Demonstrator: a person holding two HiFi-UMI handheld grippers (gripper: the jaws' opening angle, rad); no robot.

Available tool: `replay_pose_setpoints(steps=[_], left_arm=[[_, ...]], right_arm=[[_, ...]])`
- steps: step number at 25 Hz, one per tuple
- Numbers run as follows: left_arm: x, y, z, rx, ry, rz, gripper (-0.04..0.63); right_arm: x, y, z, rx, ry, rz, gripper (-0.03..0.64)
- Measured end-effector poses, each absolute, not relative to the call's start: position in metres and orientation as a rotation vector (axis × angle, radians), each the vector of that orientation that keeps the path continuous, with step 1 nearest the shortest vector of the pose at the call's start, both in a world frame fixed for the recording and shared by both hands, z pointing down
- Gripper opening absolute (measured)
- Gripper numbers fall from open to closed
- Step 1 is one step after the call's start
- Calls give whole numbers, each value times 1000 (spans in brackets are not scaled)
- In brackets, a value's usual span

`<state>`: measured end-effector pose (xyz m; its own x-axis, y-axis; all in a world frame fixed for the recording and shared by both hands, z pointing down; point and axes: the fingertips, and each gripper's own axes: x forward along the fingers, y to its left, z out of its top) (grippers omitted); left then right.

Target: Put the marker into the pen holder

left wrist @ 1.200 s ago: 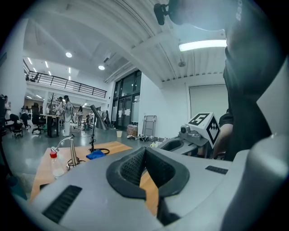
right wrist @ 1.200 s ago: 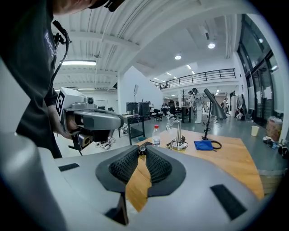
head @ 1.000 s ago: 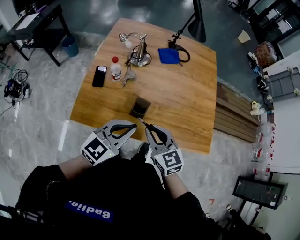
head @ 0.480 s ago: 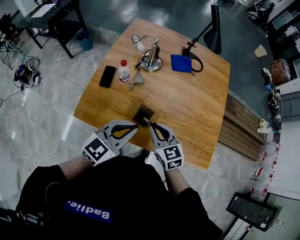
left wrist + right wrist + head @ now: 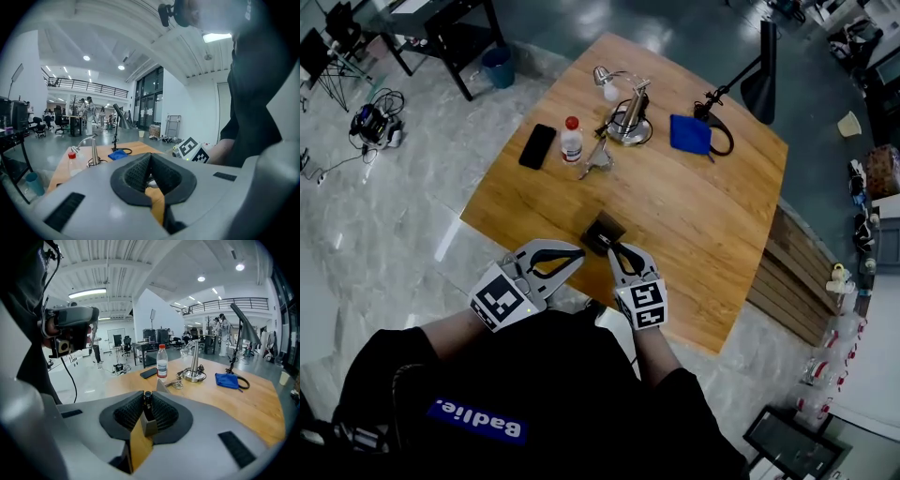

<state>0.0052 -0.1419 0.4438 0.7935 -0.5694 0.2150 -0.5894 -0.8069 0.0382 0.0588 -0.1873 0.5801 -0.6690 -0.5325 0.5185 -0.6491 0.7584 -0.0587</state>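
On the wooden table [image 5: 694, 225], near its front edge, stands the dark square pen holder [image 5: 602, 232]. My right gripper [image 5: 612, 248] is shut on the black marker [image 5: 147, 403], which stands upright between its pads. In the right gripper view the marker's lower end is at the holder's [image 5: 149, 426] open top; I cannot tell how deep it reaches. My left gripper [image 5: 578, 254] is shut and holds nothing, just left of the holder at the table's front edge. The right gripper's marker cube [image 5: 193, 151] shows in the left gripper view.
Farther back on the table are a black phone [image 5: 537, 146], a red-capped bottle [image 5: 572, 141], keys [image 5: 598, 161], a metal desk lamp [image 5: 627, 120] and a blue cloth [image 5: 689, 134] with a black cable. A black floor lamp [image 5: 763, 79] leans over the right side. A wooden bench [image 5: 792, 277] stands at right.
My right gripper has carried the marker forward from the table's front edge to above the pen holder. The left gripper has followed beside it. The head view has shifted.
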Motion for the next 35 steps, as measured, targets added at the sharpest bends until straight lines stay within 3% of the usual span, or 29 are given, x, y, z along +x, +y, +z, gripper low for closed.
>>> replay_pose_setpoints(steps=[31,35], left_arm=[[-30,-129,448,2813,-970,273,9],[-31,-124,446,2833,-918,258,9]], right_arm=[[50,-191,663,818,-2315,286,57],[51,-194,662,850,-2262,266,91]])
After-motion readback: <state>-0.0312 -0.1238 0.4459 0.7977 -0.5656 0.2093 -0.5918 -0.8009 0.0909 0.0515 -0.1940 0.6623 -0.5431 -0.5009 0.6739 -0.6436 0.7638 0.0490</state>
